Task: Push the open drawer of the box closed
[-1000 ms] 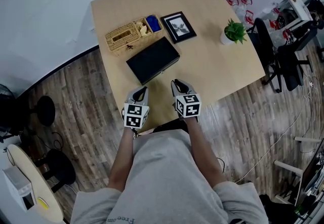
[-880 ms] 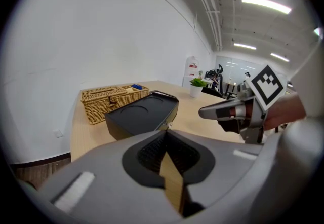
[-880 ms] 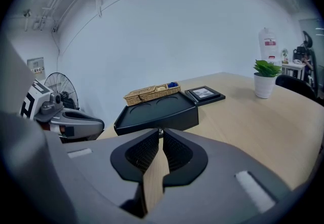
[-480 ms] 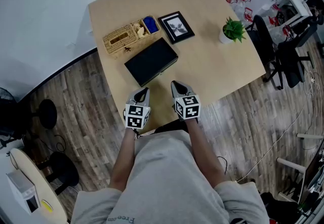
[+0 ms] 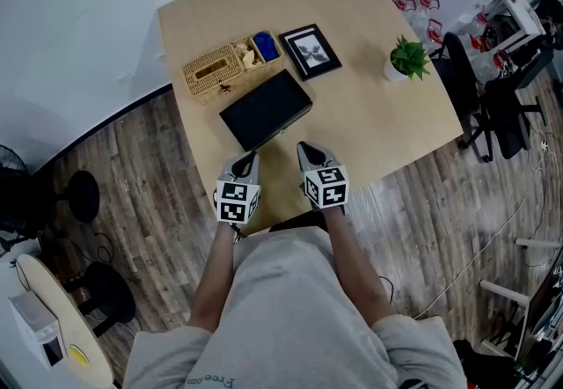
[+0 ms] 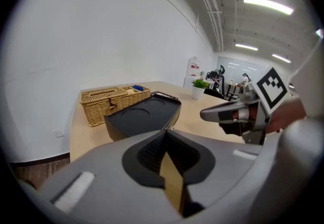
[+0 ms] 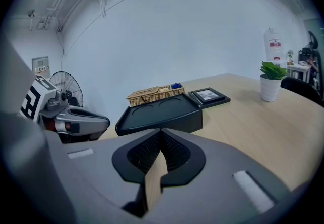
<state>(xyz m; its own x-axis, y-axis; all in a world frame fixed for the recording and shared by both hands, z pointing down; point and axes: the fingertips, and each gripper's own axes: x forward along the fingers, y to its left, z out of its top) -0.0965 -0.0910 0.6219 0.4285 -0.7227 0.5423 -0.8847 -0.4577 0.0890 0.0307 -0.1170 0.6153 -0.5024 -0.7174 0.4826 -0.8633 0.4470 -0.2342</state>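
Two closed, empty tools: left gripper [image 5: 249, 156] and right gripper [image 5: 304, 148] hover side by side, the black box [image 5: 266, 108] just ahead, apart from both

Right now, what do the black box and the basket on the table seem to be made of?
Black box: probably plastic, matte, with smooth moulded circles on top. Basket: woven wicker or rattan, tan, its weave clearly visible.
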